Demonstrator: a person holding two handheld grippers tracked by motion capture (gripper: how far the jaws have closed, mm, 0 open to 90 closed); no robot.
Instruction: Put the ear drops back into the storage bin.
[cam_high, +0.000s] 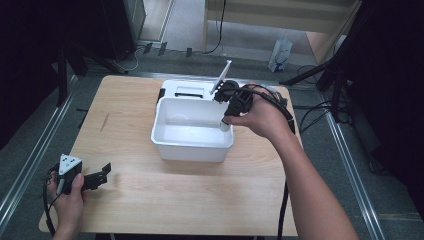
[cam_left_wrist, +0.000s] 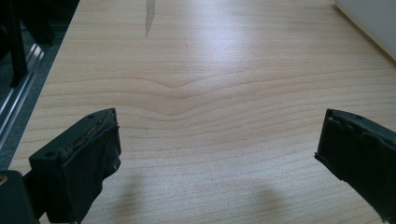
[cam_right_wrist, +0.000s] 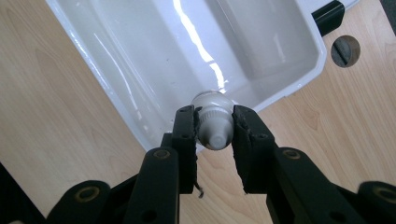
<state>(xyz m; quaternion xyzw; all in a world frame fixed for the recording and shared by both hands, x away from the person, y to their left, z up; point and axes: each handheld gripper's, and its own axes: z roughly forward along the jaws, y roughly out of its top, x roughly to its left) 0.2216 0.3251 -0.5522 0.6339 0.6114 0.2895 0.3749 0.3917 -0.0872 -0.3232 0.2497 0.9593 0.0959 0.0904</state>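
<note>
Smooth white bottle (cam_right_wrist: 214, 125) over glossy rectangular tub (cam_right_wrist: 116, 60)

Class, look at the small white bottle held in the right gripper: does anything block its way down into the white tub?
Nothing visible does. The right gripper is shut on the small white bottle, which hangs over the near rim of the white tub. The tub's inside looks bare beneath it.

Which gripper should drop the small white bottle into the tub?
Right. The right gripper is shut on the small white bottle over the white tub's rim; the left gripper rests open, far off.
</note>
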